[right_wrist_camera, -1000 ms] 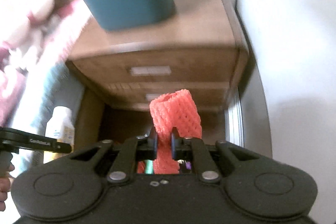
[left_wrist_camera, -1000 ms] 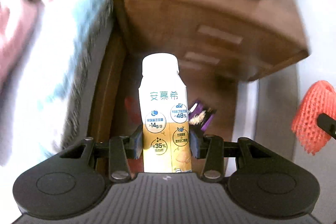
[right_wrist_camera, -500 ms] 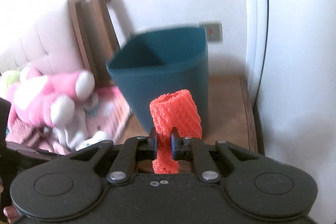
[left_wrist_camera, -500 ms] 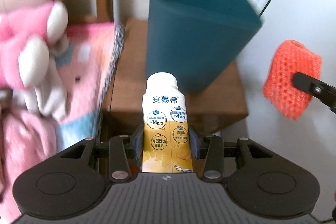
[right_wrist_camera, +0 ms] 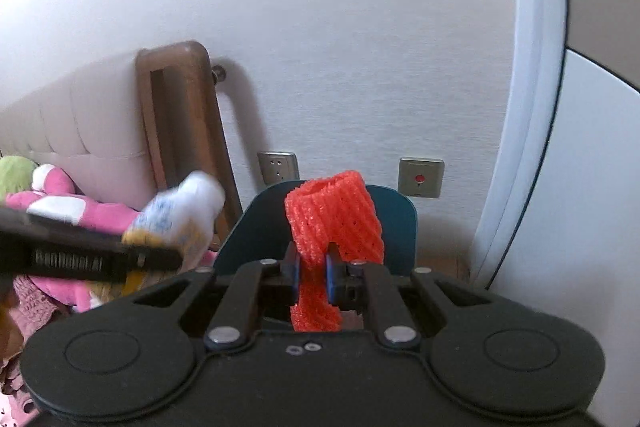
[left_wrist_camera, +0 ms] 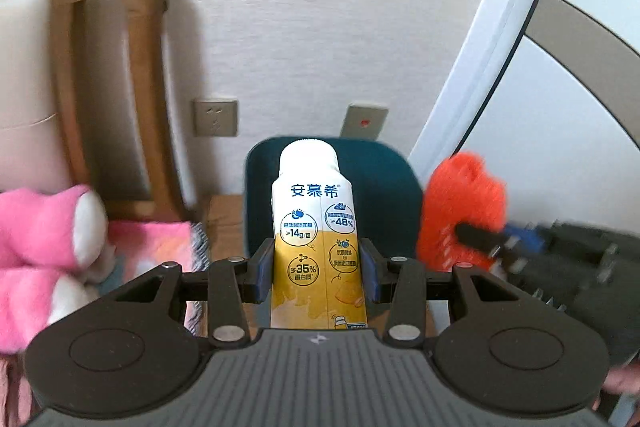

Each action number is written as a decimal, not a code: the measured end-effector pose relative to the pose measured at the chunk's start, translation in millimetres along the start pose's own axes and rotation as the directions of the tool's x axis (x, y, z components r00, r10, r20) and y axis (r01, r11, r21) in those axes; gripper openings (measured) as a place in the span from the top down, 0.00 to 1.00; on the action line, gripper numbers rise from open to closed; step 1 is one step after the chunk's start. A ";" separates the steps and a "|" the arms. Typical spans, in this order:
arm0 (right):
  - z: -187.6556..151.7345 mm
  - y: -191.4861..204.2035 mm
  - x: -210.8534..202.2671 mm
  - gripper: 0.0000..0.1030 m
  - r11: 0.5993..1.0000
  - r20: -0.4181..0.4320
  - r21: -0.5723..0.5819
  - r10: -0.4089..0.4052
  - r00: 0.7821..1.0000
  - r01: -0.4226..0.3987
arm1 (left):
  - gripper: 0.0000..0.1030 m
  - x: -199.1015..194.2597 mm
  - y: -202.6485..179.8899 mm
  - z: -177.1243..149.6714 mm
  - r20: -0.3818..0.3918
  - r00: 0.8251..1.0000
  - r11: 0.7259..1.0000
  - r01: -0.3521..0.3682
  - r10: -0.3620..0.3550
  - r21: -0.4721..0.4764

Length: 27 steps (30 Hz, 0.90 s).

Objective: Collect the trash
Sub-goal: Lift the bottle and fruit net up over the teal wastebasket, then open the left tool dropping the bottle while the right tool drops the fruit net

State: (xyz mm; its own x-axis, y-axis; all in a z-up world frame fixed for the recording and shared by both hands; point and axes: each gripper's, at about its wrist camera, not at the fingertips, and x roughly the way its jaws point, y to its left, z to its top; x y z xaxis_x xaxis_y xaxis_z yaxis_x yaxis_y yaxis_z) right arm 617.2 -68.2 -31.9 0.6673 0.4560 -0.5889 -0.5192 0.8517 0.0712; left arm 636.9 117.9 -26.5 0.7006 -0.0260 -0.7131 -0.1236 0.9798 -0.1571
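My left gripper (left_wrist_camera: 317, 269) is shut on a white and yellow yogurt drink bottle (left_wrist_camera: 316, 239), held upright in front of the teal bin (left_wrist_camera: 384, 183). My right gripper (right_wrist_camera: 313, 273) is shut on an orange foam fruit net (right_wrist_camera: 336, 223), also held in front of the teal bin (right_wrist_camera: 256, 231). In the left wrist view the foam net (left_wrist_camera: 460, 211) and right gripper show at the right. In the right wrist view the bottle (right_wrist_camera: 180, 215) shows blurred at the left.
The bin stands on a wooden nightstand (left_wrist_camera: 224, 219) against a white wall with two wall plates (left_wrist_camera: 216, 117). A bed with a wooden headboard post (left_wrist_camera: 108, 87) and a pink plush toy (left_wrist_camera: 44, 247) lies left. A white wardrobe door (left_wrist_camera: 560, 107) stands right.
Both grippers have risen from near the floor by the nightstand drawers to the level of the bin's rim, each still holding its item. The grippers have come closer together.
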 end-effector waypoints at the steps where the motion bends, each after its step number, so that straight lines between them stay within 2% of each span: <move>1: 1.9 0.6 6.9 0.89 1.000 -0.013 -0.008 -0.007 1.000 0.007 | 0.59 7.9 -1.5 6.0 -0.007 1.000 1.000 0.000 0.000 0.008; 7: -0.9 -0.6 51.1 0.90 0.998 -0.105 -0.035 -0.051 0.993 0.048 | 0.59 65.5 -6.8 27.9 -0.063 0.997 0.998 -0.030 0.034 0.050; 13: -7.0 -10.9 81.8 0.90 0.998 -0.182 0.016 -0.056 0.982 0.060 | 0.59 112.6 -6.4 24.2 -0.141 0.990 0.996 -0.019 0.031 0.085; 19: -16.8 -4.9 105.8 0.87 0.998 -0.248 -0.030 -0.066 0.967 0.060 | 0.59 144.4 -4.2 17.0 -0.218 0.974 0.993 -0.038 0.061 0.109; 27: -26.5 6.0 120.8 0.80 0.993 -0.309 -0.096 -0.095 0.946 0.068 | 0.58 173.7 1.8 5.9 -0.317 0.944 0.990 -0.052 0.090 0.129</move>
State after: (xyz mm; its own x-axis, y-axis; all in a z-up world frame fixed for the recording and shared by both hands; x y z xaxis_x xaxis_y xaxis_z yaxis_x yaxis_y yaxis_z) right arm 680.5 -14.9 -123.9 0.5155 0.2712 -0.8128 -0.5215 0.8520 -0.0464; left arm 762.4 116.3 -146.6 0.4272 0.0012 -0.9042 -0.0680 0.9972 -0.0308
